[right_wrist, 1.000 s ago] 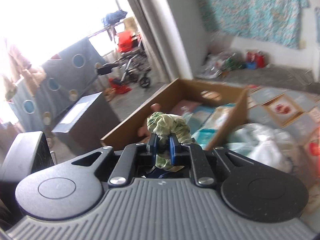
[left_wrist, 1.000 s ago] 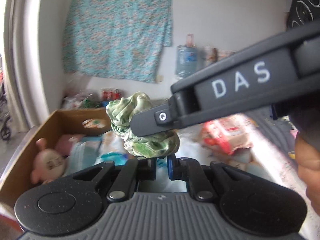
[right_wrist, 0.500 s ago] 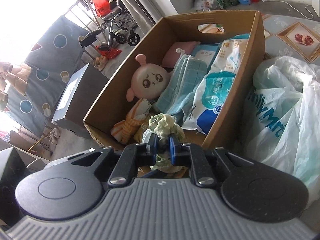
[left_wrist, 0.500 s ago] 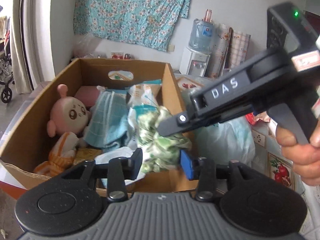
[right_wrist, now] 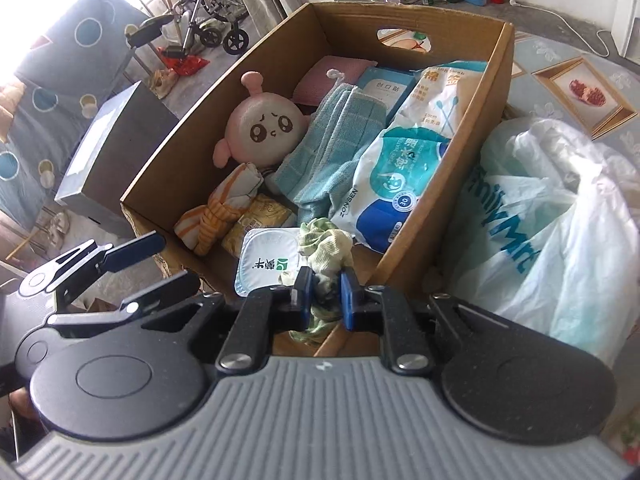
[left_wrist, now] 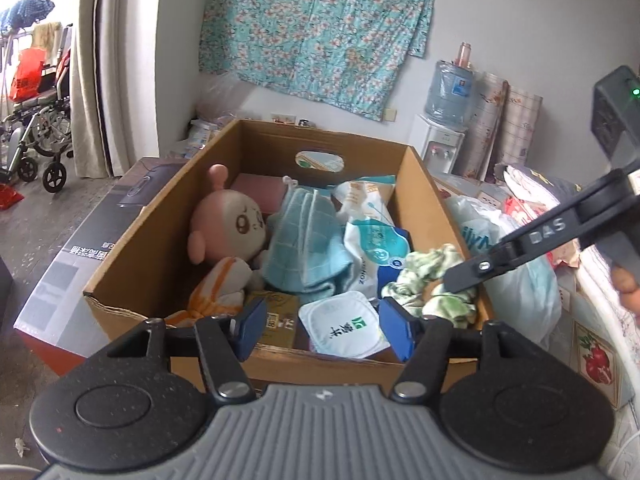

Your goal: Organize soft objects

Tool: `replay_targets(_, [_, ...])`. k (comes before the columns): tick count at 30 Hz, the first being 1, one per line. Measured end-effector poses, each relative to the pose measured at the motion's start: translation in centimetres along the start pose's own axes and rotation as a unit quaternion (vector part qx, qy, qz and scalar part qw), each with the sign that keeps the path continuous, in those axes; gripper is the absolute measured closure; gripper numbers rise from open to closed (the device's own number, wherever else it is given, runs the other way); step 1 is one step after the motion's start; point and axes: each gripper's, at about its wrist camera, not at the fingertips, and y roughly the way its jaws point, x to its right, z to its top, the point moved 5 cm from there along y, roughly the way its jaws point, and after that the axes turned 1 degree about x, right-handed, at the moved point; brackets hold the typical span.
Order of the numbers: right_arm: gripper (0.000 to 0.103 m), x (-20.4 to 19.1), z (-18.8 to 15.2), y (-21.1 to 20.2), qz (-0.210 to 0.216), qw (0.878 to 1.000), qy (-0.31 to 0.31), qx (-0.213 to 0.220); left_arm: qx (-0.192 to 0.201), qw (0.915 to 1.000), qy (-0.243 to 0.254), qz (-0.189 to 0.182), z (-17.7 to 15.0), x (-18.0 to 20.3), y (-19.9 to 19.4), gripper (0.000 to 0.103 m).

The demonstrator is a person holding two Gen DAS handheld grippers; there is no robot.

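Two tongs | left tongs (left_wrist: 324,330) opening, empty | right tongs (right_wrist: 325,298) apparently pinching green cloth (right_wrist: 326,246)

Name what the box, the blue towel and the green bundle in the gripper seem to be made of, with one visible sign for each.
Box: corrugated cardboard, matte brown; a torn edge looks fluted.
Blue towel: probably terry or microfibre; soft ribbed folds, no shine.
Green bundle: thin fabric, likely cotton or a blend; it crumples into fine wrinkles in the right gripper.

Bright daylight, window glare upper left, fisheye-bent edges, perhaps slightly soft.
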Motion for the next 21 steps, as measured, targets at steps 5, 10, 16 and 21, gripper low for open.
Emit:
replay_targets(5, [0.09,-0.5,0.9,-0.9,-0.018,1.0,-0.02,-0.01,0.003,1.0,-0.008,-0.004,0.1,-0.4,0.0,0.039])
replay_targets(10, [0.09,-1.7,1.7,-1.0,-0.043,0.997,-0.062,-0.032,0.011,0.9999,-0.007,0.001,0.3,-0.7,-0.1,0.039])
replay_targets(16, [0.09,-2.5,0.8,2.3,-0.06,0.989,-0.097,-0.089,0.009,0.9999,-0.014,0.001,0.1,-1.1,0.1,0.039])
replay_targets(21, [0.089,-2.5,0.6,4.0,-0.056,0.989,-0.09,-0.098,0.005,0.9999,-0.012,0.001,0.1,-1.1,0.2,0.039])
